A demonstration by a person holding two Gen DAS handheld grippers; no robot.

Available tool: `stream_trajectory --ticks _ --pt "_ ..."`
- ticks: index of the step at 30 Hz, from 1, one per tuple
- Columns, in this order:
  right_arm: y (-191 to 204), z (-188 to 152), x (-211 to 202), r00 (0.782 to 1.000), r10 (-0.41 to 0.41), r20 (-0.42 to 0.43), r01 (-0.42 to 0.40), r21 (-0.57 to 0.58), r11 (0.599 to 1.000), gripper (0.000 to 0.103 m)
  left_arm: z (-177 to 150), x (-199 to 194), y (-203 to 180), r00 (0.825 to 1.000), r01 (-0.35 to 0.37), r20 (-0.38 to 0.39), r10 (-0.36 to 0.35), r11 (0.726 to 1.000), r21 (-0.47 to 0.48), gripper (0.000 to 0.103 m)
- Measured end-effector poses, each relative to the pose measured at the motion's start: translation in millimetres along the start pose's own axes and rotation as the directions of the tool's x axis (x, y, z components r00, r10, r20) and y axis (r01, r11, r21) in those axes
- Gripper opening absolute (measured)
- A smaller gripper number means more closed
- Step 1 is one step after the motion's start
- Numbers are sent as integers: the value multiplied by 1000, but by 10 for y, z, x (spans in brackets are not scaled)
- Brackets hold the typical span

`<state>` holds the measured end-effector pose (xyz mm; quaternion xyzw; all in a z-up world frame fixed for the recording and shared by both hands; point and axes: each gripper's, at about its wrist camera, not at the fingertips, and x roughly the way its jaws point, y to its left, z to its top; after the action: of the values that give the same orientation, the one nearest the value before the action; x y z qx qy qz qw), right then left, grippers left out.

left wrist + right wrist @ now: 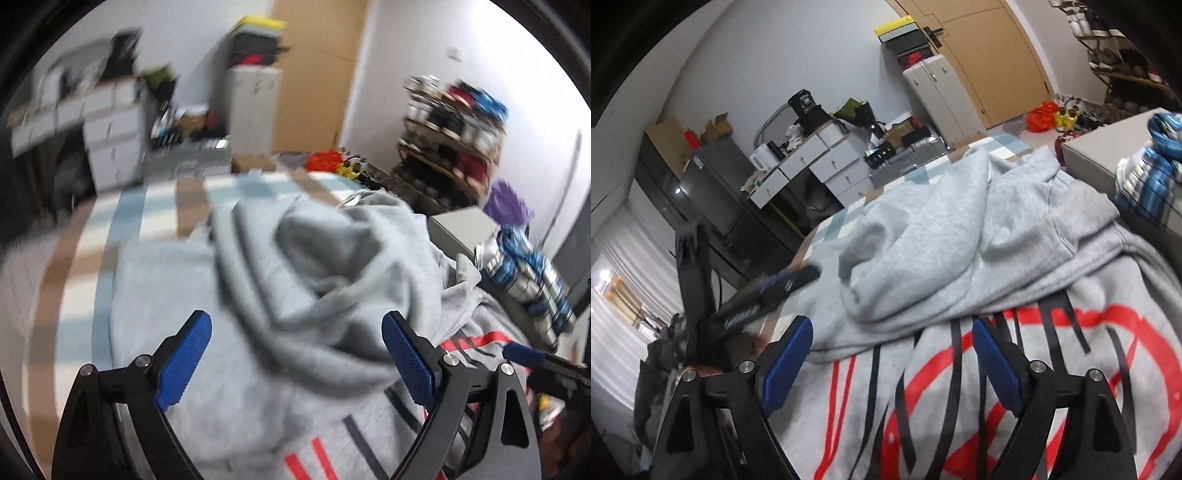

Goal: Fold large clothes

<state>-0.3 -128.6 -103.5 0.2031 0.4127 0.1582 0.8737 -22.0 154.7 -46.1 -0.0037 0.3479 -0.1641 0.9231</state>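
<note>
A large grey sweatshirt (pixel 295 266) with a red and black print lies crumpled on the checked table; it also shows in the right wrist view (pixel 942 236). My left gripper (pixel 297 328) is open and empty, hovering just above the bunched grey cloth; it also shows at the left of the right wrist view (pixel 809 275). My right gripper (pixel 892 330) is open and empty above the printed front (pixel 1027 387). Its blue fingertip (pixel 517 350) shows at the right of the left wrist view.
The blue, white and brown checked table (pixel 122 229) extends left. A grey box (pixel 1100 155) with a blue and white bundle (pixel 1152 162) on it sits at the right. White drawers (pixel 827 162), a suitcase (pixel 942 96), a door and a shoe rack (pixel 454 133) stand behind.
</note>
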Motion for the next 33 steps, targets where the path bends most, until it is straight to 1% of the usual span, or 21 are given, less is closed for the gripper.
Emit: stream_trajectory --ticks 1,2,4,5,7,8,9,10,11,13,14,15,17,18,20,22,24,27,30,32,33 --pt "-5 -35 -9 1000 5 -7 -5 2 1000 89 76 35 -130 1000 -14 -12 14 998 56 91" --pt "-35 -52 -1 1000 6 -17 -6 11 1000 89 123 96 -164 999 -18 -36 21 997 79 91" --pt "-88 -103 -31 999 11 -35 -11 16 1000 89 242 231 -343 996 12 -94 4 986 165 91" --pt "-105 -129 -71 999 22 -31 -22 15 1000 89 293 327 -444 992 5 -126 24 974 226 91" --pt "-116 -128 -90 999 34 -38 -34 5 999 89 353 571 -600 977 -35 -187 104 940 338 91" --pt "-122 -136 -107 998 39 -44 -39 -4 999 89 354 657 -612 968 -57 -207 140 930 362 92" --pt "-129 -130 -105 998 37 -50 -38 -14 999 89 362 770 -610 953 -107 -225 203 920 376 91" --pt "-130 -143 -125 998 38 -49 -38 -16 999 89 373 839 -589 945 -119 -241 220 920 373 91" --pt "-141 -135 -143 998 46 -49 -47 -16 999 89 385 871 -561 943 -106 -260 209 927 361 90" --pt "-164 -125 -204 997 69 -46 -70 -9 998 89 420 929 -434 933 -47 -335 134 966 256 66" --pt "-173 -116 -235 996 77 -38 -78 -10 997 89 415 947 -365 923 -23 -372 98 979 200 32" --pt "-184 -104 -265 996 81 -31 -82 -15 997 89 408 979 -275 905 5 -423 43 994 112 12" --pt "-200 -77 -294 997 73 -20 -73 -24 997 89 404 991 -172 893 -15 -451 7 1000 -14 11" --pt "-214 -62 -302 998 65 -16 -65 -27 998 89 419 961 -141 896 -19 -443 -9 998 -58 11" --pt "-249 -50 -308 998 55 -16 -56 -12 998 89 474 851 -138 910 -42 -415 2 995 -87 10" --pt "-294 -59 -298 998 57 -30 -56 24 998 89 563 684 -149 927 -46 -376 -7 990 -133 9" --pt "-327 -77 -284 997 63 -46 -60 53 997 89 670 431 -157 944 -23 -329 -41 982 -187 9" --pt "-342 -80 -281 998 52 -46 -50 53 997 89 776 82 -218 962 27 -260 -84 977 -214 8" --pt "-339 -91 -273 998 36 -50 -33 58 998 89 787 -214 -284 971 97 -196 -140 973 -211 8" --pt "-341 -97 -256 998 35 -58 -31 71 997 89 669 -363 -333 969 149 -165 -185 966 -210 8" --pt "-348 -100 -250 998 32 -60 -27 76 997 89 522 -439 -377 966 168 -161 -202 965 -204 8"
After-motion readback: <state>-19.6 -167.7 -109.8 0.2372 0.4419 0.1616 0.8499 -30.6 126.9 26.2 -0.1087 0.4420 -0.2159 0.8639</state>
